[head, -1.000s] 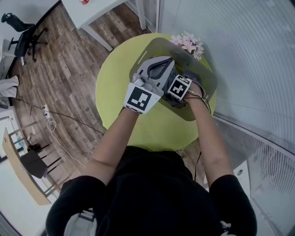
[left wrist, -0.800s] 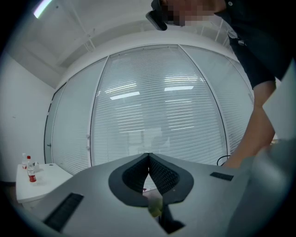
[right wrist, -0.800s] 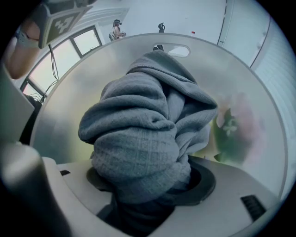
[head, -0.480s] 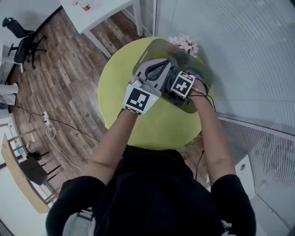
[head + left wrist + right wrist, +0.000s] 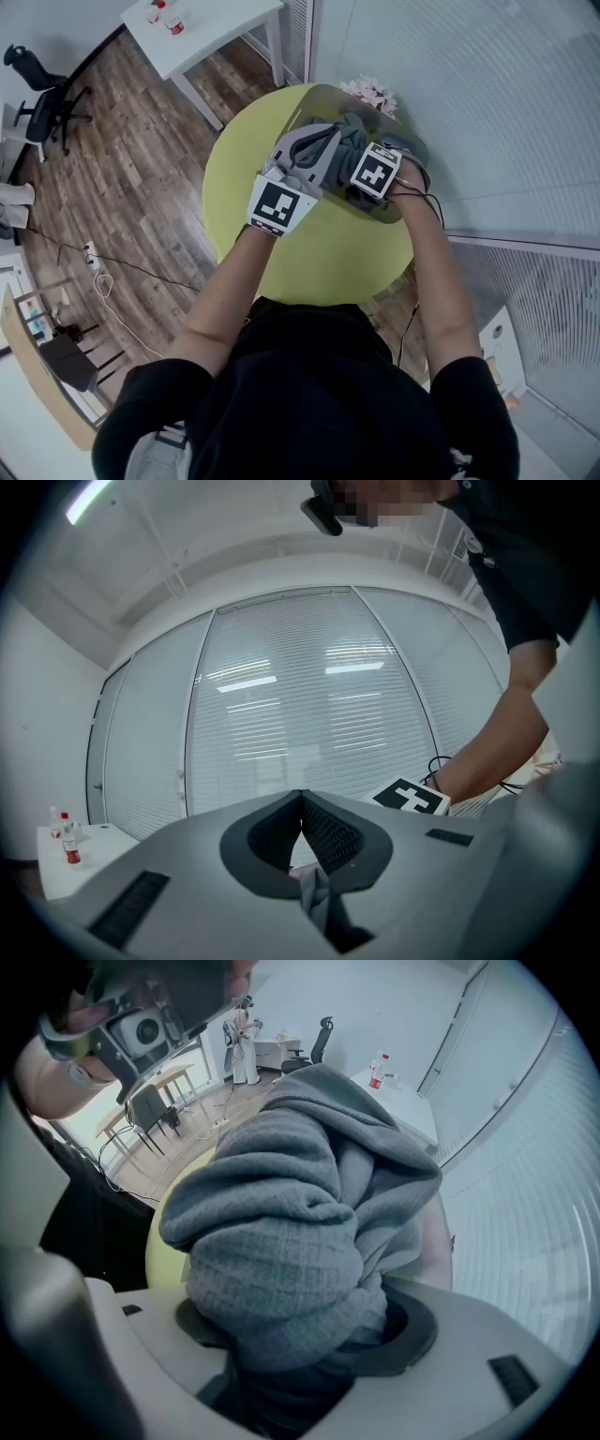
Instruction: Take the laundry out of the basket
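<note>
A grey knitted garment (image 5: 291, 1232) is bunched up, and my right gripper (image 5: 300, 1340) is shut on it, its fingertips hidden under the folds. In the head view the garment (image 5: 353, 131) rises above the olive basket (image 5: 309, 101) on the round yellow-green table (image 5: 319, 253). My right gripper (image 5: 364, 157) is over the basket. Just left of it, my left gripper (image 5: 326, 139) is tilted upward. My left gripper (image 5: 301, 796) is shut, with a strip of grey cloth (image 5: 316, 892) pinched low between its pads.
Pink flowers (image 5: 372, 91) stand at the table's far edge behind the basket. A blind-covered glass wall (image 5: 497, 112) runs along the right. A white table (image 5: 202, 28) with bottles stands far left, with an office chair (image 5: 42, 94) on the wood floor.
Both grippers have shifted slightly toward the far side of the table, and the grey garment now shows higher between them above the basket. The grips look unchanged.
</note>
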### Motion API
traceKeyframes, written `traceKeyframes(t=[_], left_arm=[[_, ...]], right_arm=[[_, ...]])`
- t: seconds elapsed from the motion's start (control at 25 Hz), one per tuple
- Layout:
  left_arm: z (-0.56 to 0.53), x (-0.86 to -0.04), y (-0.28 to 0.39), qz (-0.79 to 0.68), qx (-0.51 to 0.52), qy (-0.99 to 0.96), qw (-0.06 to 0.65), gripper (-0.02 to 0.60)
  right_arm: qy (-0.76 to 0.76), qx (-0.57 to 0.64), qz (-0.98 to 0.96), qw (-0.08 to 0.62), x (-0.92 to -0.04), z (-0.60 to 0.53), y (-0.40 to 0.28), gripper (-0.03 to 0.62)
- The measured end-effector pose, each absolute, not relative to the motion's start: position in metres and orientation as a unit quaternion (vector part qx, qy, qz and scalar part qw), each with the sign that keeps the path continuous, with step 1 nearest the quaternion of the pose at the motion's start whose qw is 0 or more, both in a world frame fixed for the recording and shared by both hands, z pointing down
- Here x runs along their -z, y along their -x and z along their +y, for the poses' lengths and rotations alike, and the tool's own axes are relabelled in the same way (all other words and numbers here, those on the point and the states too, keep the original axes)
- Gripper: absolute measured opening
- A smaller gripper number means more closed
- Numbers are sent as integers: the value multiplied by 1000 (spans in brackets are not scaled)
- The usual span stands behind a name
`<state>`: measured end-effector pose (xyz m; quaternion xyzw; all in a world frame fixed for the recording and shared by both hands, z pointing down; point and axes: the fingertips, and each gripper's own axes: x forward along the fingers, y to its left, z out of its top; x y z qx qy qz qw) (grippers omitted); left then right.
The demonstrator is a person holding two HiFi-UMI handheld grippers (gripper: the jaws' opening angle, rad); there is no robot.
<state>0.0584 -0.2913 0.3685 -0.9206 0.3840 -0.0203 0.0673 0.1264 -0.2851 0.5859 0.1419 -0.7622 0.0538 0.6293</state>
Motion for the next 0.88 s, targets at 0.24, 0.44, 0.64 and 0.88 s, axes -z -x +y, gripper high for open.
traceKeyframes(t=[0.24, 0.44, 0.64, 0.88], left_arm=[[-281, -356, -55, 375, 11, 923, 79, 9], [-267, -342, -51, 369, 0, 925, 85, 8], [-247, -334, -44, 361, -5, 928, 95, 9], [-226, -334, -29, 356, -4, 929, 97, 8]], right_arm=[[-163, -36, -764, 623, -553, -283, -122, 342], [-174, -28, -767, 617, -525, -270, -114, 342], [-174, -25, -772, 610, -507, -243, -97, 342], [-170, -17, -771, 613, -498, -210, -74, 342]])
